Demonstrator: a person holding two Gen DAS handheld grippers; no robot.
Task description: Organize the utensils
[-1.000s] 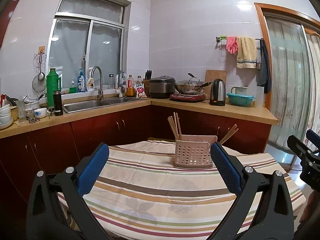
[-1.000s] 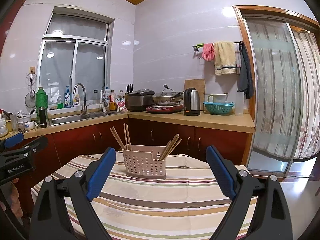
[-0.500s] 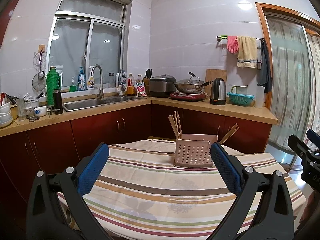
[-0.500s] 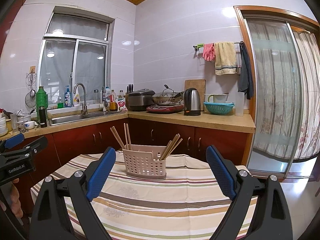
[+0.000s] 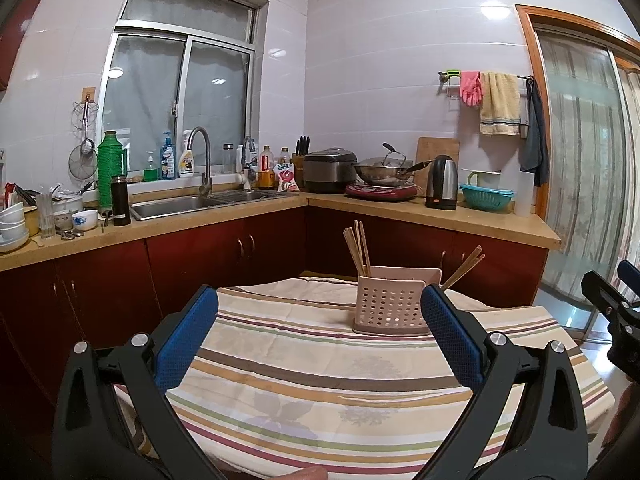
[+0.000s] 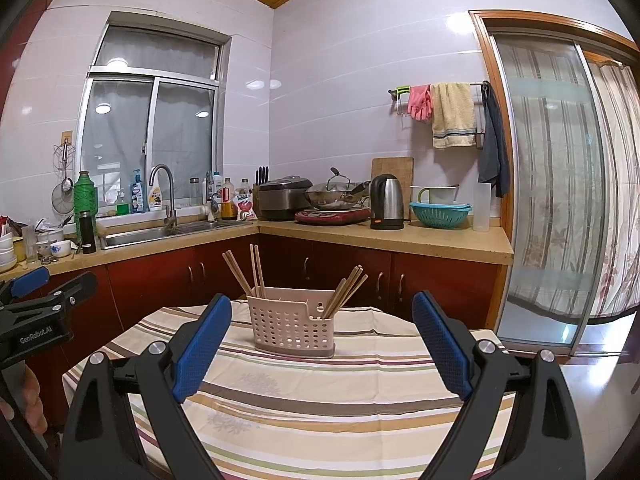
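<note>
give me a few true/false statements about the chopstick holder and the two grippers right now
1. Both the left hand-held gripper and the right hand-held gripper are open. True.
2. The chopsticks lie flat on the striped tablecloth. False: they stand in the pink holder.
3. All chopsticks share one compartment. False: one bunch stands at each end.
4. The holder stands on the tablecloth. True.
5. The right gripper grips the holder. False: it holds nothing.
</note>
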